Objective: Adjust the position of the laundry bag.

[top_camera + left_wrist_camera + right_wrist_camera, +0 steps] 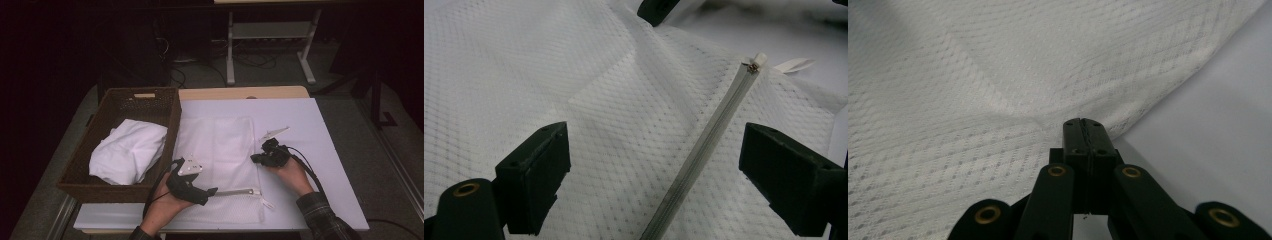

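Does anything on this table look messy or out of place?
Mostly tidy. The white cloth sits bunched in the wicker basket, and the mesh bag puckers where the right gripper pinches its edge. Nothing looks spilled or damaged.

A: What do the tools look like?
B: The left gripper [212, 190] and right gripper [256, 158] are black, with brass-ringed screw holes, trailing black cables and grey three-cornered plates.
A: And clothing?
B: A dark plaid sleeve [325, 217], lower right.

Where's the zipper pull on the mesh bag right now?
In the high view the zipper pull sits at the mesh bag's near right corner, between the two hands, right of the left gripper.
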`<state>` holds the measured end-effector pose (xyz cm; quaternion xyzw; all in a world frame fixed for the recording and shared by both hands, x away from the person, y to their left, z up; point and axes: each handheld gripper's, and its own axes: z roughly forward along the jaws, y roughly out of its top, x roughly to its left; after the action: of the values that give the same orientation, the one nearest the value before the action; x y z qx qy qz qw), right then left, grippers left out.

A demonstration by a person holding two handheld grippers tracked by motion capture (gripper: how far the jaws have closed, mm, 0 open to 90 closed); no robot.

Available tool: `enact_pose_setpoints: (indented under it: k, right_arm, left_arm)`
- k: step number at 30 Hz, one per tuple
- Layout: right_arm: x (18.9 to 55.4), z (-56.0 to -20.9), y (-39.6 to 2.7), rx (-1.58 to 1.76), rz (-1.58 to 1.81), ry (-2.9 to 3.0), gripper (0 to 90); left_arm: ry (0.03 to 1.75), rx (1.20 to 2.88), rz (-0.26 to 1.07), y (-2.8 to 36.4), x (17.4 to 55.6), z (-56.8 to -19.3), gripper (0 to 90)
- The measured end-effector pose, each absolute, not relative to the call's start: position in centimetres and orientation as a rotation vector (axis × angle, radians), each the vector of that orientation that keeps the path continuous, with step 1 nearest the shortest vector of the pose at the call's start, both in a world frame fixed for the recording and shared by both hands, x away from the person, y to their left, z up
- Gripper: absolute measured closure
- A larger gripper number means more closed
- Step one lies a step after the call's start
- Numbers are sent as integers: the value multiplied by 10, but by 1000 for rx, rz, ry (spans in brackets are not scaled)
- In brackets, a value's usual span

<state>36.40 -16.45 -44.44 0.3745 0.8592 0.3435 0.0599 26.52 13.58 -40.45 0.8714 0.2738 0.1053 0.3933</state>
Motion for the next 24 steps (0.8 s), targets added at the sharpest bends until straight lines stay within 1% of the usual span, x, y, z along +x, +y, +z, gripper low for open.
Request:
enact_pose_setpoints:
  k: [24]
  right_arm:
    - [374, -440, -197, 1205, 971, 2528, 900]
  left_arm:
    - [697, 2211, 268, 136, 265, -405, 125]
